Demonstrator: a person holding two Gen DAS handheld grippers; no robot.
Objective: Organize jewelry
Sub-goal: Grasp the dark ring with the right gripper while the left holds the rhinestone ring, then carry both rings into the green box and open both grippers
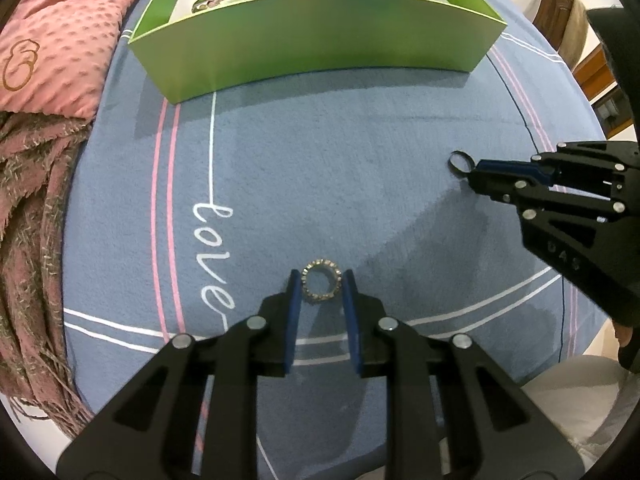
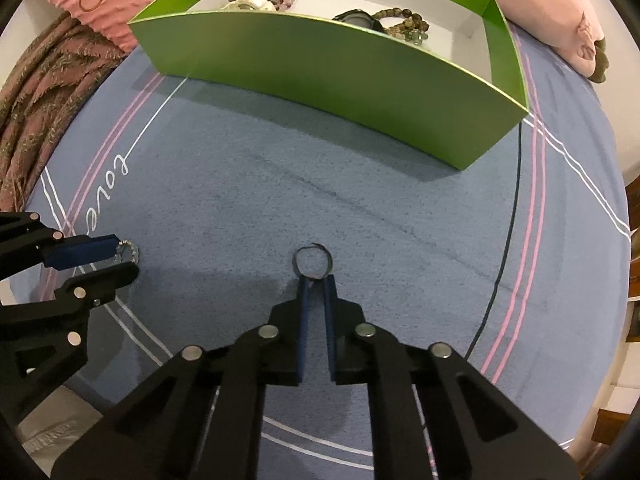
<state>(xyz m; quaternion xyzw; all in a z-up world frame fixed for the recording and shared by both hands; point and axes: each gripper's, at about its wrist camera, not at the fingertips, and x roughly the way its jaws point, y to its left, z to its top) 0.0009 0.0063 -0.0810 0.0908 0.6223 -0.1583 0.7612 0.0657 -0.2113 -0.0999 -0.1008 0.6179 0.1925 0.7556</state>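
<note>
We have both grippers pointed steeply down at the blue bedspread [image 1: 360, 152], each on a ring. Our left gripper [image 1: 321, 286] has its blue pads narrowed onto a chunky studded ring [image 1: 321, 285]; the pads [image 1: 293, 300] sit against its two sides, so we read it as pinched, with the ring still on the cloth or just above it. It lies toward the near edge of the bedspread, just beside the stitched word "love" [image 1: 212, 256].

Our right gripper [image 2: 315, 280] has its jaws pressed almost together, and the tips nip the near rim of a thin dark ring [image 2: 313, 261], which stands up from the fabric beyond them. From the left wrist view the same gripper [image 1: 472, 178] comes in from the right with that thin ring [image 1: 460, 160] poking past its tip, well apart from the studded one.

So we judge the step in hand to be the pick-up: both rings gripped, neither carried yet. The next move, as we see it, calls for lifting each one clear without letting it twist out, the thin ring most of all since only its rim is caught, then carrying them over the tall near wall of the green box [image 1: 320, 36] at the far edge of the bedspread. Bracelets and beads [image 2: 396, 22] already lie on its white floor. A pink pillow [image 1: 60, 40] and a fringed scarf [image 1: 28, 220] lie off the left edge.
</note>
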